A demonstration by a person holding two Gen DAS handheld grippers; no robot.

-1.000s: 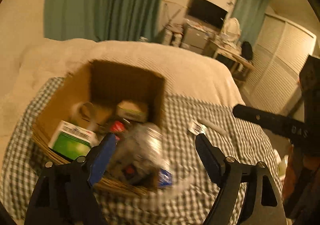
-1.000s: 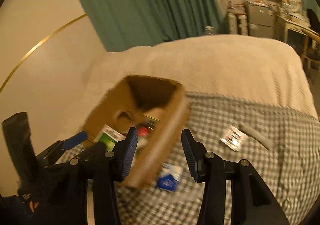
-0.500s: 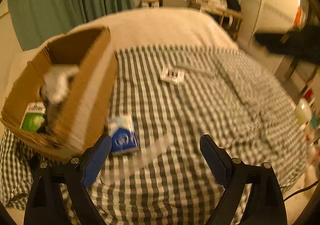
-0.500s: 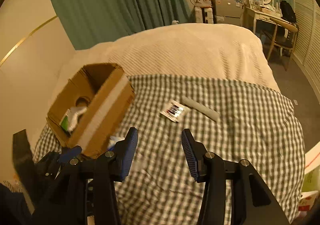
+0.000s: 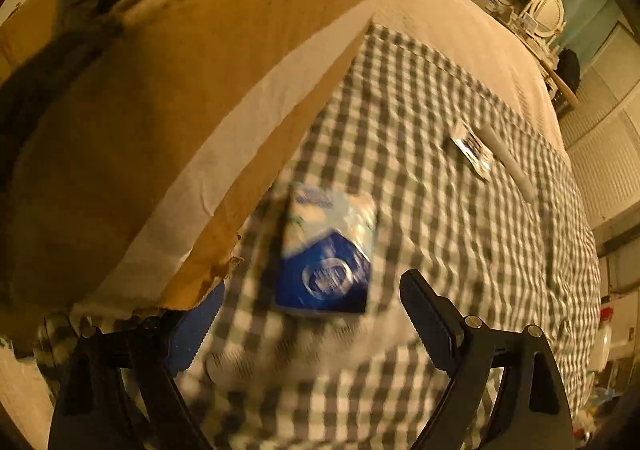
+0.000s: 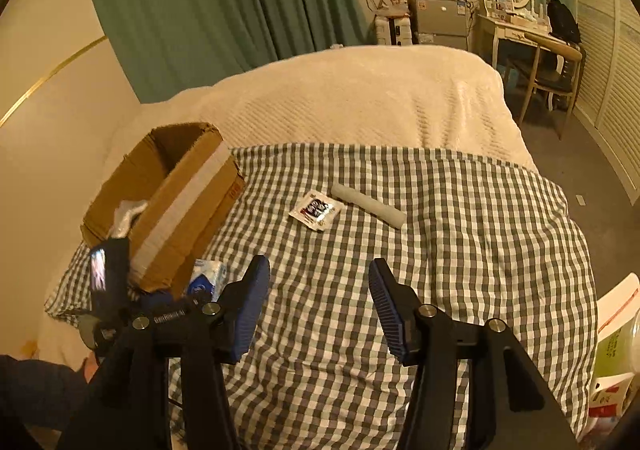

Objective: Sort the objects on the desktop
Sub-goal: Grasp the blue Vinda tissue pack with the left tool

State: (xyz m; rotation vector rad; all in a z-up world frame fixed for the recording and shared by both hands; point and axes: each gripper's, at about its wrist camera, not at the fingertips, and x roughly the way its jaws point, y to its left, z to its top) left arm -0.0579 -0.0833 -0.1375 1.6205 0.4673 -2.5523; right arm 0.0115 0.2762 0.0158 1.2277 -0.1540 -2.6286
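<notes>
Visibly: one box (image 6: 176,205), one tissue pack (image 5: 326,254), one sachet (image 6: 316,209), one tube (image 6: 368,205).

Rough brown cardboard box (image 6: 180,205), glossy plastic tissue pack (image 5: 326,256), soft checked cloth cover (image 6: 460,250), matt ribbed tongs' pads (image 6: 386,308)

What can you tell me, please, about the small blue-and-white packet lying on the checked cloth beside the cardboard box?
The small blue-and-white packet looks like a soft plastic-wrapped tissue pack: the lower half dark blue with a round white logo, the upper half pale, its print blurred. It lies flat on the grey-and-white checked cloth, close by the brown cardboard box with a pale tape strip. The open left gripper hangs above it, not touching.
</notes>
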